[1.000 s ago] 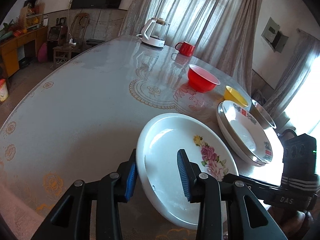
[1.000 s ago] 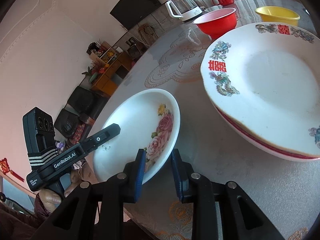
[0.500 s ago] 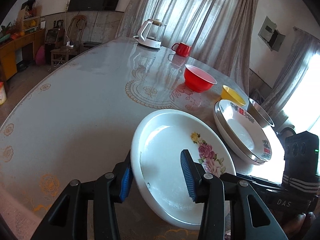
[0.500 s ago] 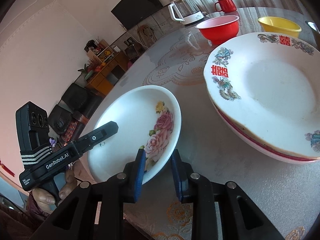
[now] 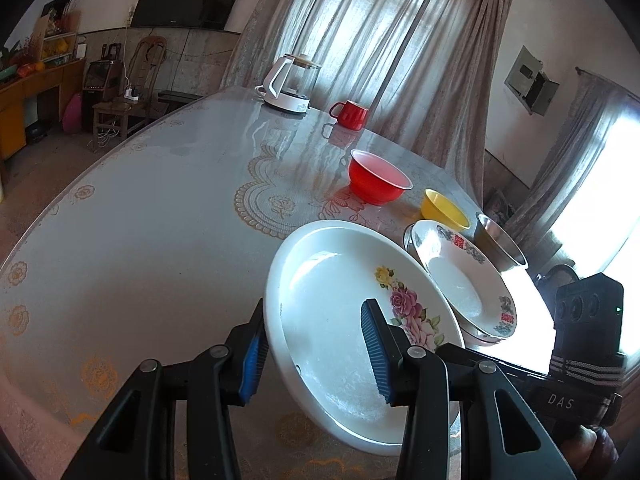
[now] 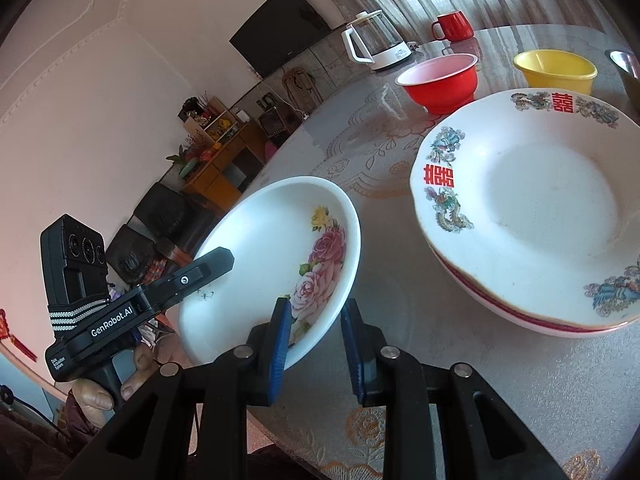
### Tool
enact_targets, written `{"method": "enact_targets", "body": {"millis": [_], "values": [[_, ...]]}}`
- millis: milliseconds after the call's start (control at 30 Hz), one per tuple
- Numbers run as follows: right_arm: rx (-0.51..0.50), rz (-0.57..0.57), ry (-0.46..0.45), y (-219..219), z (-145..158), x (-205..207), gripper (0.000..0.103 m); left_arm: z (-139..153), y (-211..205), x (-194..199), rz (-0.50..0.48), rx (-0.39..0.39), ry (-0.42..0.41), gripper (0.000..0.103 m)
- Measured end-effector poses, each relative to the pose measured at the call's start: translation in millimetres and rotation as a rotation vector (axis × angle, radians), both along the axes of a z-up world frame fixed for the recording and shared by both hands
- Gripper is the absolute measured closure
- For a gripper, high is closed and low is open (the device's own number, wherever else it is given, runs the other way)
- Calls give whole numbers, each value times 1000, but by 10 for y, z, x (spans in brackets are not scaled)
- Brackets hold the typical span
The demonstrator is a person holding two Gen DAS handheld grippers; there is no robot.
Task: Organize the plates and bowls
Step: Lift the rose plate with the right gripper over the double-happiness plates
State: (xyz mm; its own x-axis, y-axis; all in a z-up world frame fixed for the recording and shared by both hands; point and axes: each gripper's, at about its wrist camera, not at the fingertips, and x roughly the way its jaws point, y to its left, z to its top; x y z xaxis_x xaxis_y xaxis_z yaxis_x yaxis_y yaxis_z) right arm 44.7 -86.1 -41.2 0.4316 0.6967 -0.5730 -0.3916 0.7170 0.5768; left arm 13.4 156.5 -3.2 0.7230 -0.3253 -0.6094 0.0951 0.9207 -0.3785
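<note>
A white rose-pattern plate (image 5: 352,320) is lifted and tilted above the table; it also shows in the right wrist view (image 6: 276,248). My left gripper (image 5: 314,350) straddles its near-left rim, one pad under and one inside. My right gripper (image 6: 314,346) straddles its opposite rim by the roses. Both sets of jaws look closed on the rim. A stack of white plates with red characters (image 6: 528,208) sits to the right, also in the left wrist view (image 5: 460,280). A red bowl (image 5: 378,182), yellow bowl (image 5: 444,210) and metal bowl (image 5: 498,244) stand beyond.
A white kettle (image 5: 290,84) and a red mug (image 5: 350,114) stand at the table's far end. The glass-topped table (image 5: 160,208) stretches left. A chair, cabinet and TV are against the far wall.
The rose plate has risen off the table and tilted, held at both rims. Both grippers have lifted with it, and the plate stack looks farther below.
</note>
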Motion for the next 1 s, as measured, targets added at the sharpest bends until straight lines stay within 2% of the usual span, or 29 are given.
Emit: {"method": "enact_targets", "body": {"millis": [333,1000], "values": [[35,-52,-36,-195,171,-42,77,142,-189,67,-50,14,-30,59],[44,-227,-54,-715,281,-161,77,260,-760,353,-207,20,-44,59]]}}
